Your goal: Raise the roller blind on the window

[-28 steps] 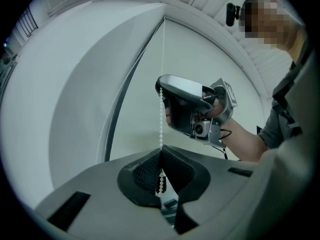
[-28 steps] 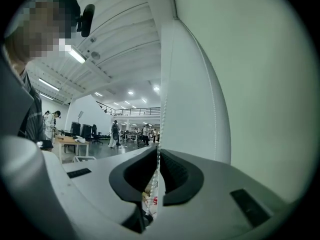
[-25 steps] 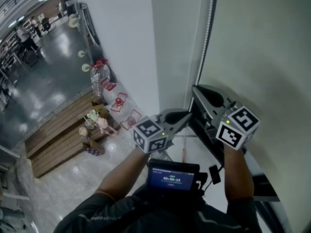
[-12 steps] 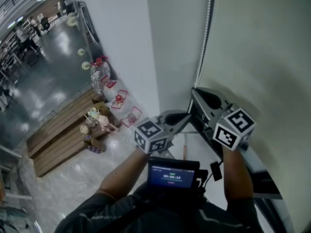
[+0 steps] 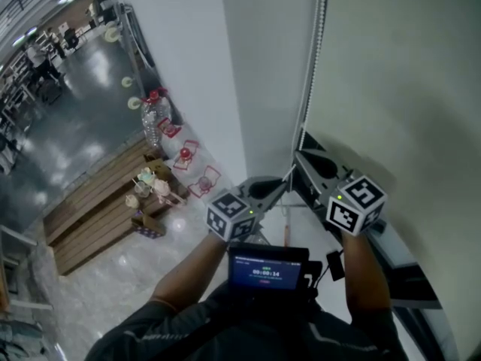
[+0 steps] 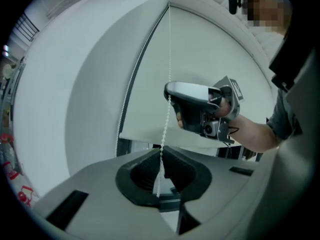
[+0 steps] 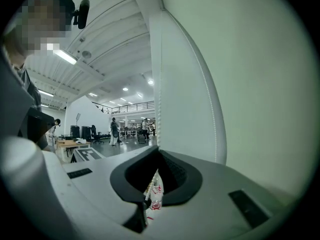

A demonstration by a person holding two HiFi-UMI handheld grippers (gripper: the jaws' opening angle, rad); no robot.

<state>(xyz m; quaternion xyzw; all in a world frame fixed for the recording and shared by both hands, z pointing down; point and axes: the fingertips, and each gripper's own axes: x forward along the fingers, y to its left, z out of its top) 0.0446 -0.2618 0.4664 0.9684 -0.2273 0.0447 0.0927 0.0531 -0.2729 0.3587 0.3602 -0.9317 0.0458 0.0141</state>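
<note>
Far below you on the left lies a glossy floor with slatted wooden benches (image 5: 90,209), a large water bottle (image 5: 154,119) and some red wire frames (image 5: 184,156). A white wall (image 5: 195,74) rises between that drop and the window. A small lit screen (image 5: 267,269) sits near your chest, just behind both grippers.

The roller blind (image 5: 398,89) hangs flat on the right. Its lower edge (image 6: 150,134) runs level, with dark frame showing under it. The bead chain (image 5: 308,89) runs straight up and down along the blind's left edge, close against the frame. A second strand (image 6: 132,84) lies just beside it.

Your right gripper (image 5: 301,156) is clamped tight on the chain, which rises from its tips (image 7: 154,84). Your left gripper (image 5: 286,182) sits lower on the same strand, just beside the right one. Its jaws have just been opening slightly, though the tips meet on the chain (image 6: 161,156) and the beads pass between them. From the left gripper view, the right gripper (image 6: 169,90) is the only thing on the chain above you.
</note>
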